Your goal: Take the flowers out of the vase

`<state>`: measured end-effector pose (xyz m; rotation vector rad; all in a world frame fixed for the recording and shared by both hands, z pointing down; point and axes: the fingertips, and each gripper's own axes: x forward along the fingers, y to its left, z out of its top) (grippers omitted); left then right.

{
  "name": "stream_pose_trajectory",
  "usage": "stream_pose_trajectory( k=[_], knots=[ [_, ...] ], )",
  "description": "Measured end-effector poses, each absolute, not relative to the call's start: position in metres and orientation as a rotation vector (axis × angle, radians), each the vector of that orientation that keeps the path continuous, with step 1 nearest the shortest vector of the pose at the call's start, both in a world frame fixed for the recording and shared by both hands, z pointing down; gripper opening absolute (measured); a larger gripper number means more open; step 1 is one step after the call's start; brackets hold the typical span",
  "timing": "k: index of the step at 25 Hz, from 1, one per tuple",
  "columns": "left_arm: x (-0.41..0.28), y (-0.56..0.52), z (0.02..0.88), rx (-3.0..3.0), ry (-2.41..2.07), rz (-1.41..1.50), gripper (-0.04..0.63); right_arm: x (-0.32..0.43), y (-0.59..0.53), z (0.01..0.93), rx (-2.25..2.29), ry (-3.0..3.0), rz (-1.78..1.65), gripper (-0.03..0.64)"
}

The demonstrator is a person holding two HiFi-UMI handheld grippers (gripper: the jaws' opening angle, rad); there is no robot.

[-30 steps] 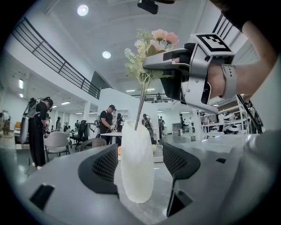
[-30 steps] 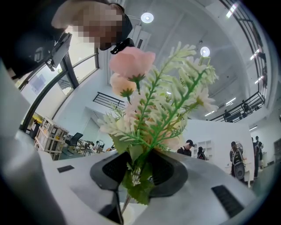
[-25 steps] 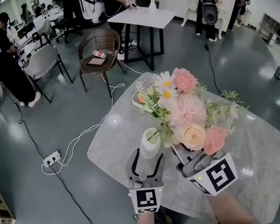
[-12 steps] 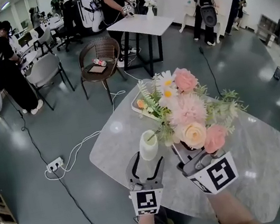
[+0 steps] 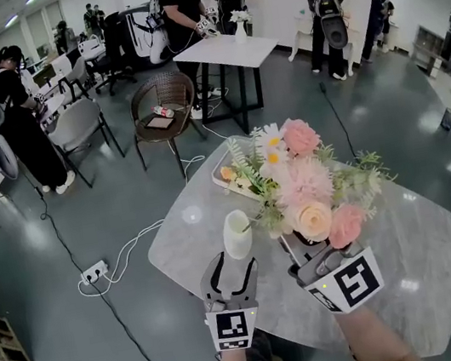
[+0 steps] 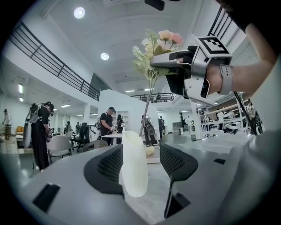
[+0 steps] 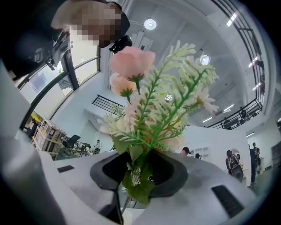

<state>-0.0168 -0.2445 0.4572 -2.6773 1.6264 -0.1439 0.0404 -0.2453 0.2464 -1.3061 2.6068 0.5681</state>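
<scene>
A white vase point(image 5: 237, 234) stands on the marble table point(image 5: 414, 272). My left gripper point(image 5: 229, 274) reaches level around it. In the left gripper view the vase point(image 6: 134, 162) leans against the left jaw, with a gap to the right jaw. These jaws have just been closing with the vase between them. My right gripper point(image 5: 302, 248) is shut on the stems of a bouquet point(image 5: 304, 187) of pink, peach and white flowers with green fern. The bouquet point(image 7: 149, 110) rises from the jaws of my right gripper point(image 7: 139, 169). Its thin stem point(image 6: 145, 112) hangs over the vase mouth.
A tray with food point(image 5: 229, 175) lies on the table's far side. Beyond it stand a wicker chair point(image 5: 162, 91) and a white table point(image 5: 235, 39). Several people stand around the room. A power strip and cable point(image 5: 94, 270) lie on the floor at the left.
My left gripper's jaws have narrowed around the vase. My right gripper has lifted the bouquet slightly. The vase has stayed put.
</scene>
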Motion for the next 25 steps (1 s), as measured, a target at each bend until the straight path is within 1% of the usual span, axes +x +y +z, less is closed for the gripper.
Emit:
stream_pose_trajectory(
  k=[7, 11, 17, 25],
  knots=[
    [-0.015, -0.226, 0.454, -2.657, 1.638, -0.17, 0.113, 0.053, -0.225, 0.247, -1.319, 2.606, 0.544, 0.144],
    [-0.014, -0.222, 0.451, -2.652, 1.66, -0.191, 0.051, 0.057, -0.216, 0.248, -1.326, 2.619, 0.549, 0.144],
    [-0.016, -0.204, 0.446, -2.654, 1.685, -0.17, 0.014, 0.059, -0.2, 0.26, -1.318, 2.655, 0.522, 0.143],
    [-0.024, -0.177, 0.434, -2.675, 1.709, -0.127, 0.014, 0.055, -0.175, 0.287, -1.291, 2.725, 0.409, 0.144]
  ],
)
